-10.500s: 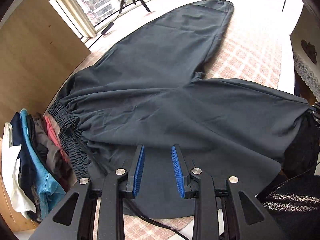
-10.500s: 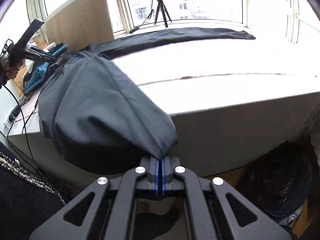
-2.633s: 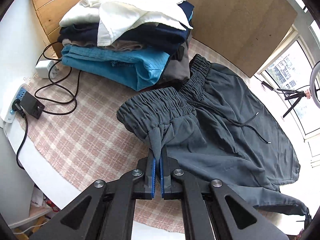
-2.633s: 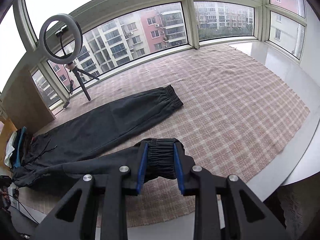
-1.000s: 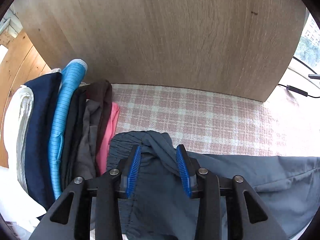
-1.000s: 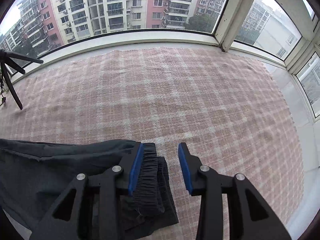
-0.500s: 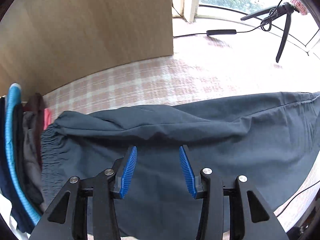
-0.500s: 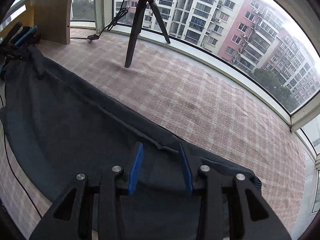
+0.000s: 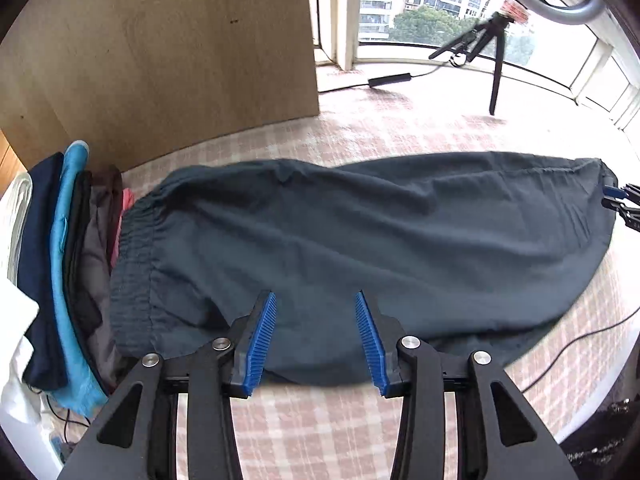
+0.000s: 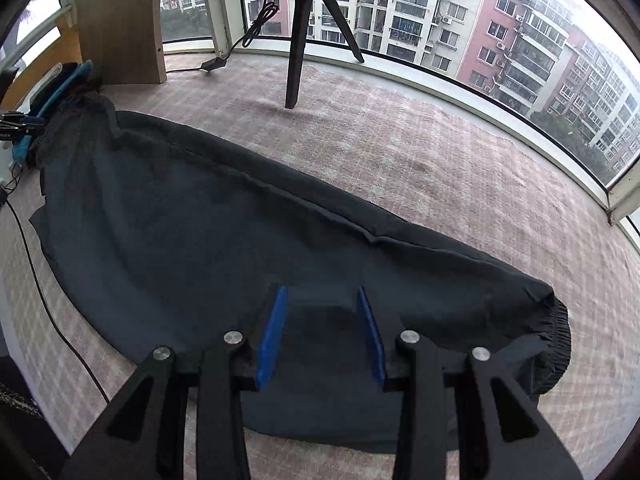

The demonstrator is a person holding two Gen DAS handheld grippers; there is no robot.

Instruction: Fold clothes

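Both tongs lifted back | left tongs [image 9: 316, 338] agape above trousers [image 9: 360, 240]

The ring light [image 9: 560, 0] is cut off by the top edge.

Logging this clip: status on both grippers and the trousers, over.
Left gripper open, empty, over waistband end. Right gripper open, empty, near cuff. Dark trousers flat, legs stacked, on checked cloth. Folded pile touches waistband.

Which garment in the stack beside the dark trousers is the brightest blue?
The light blue one, second from the wooden panel side's outer layers, between the navy garment and black one.
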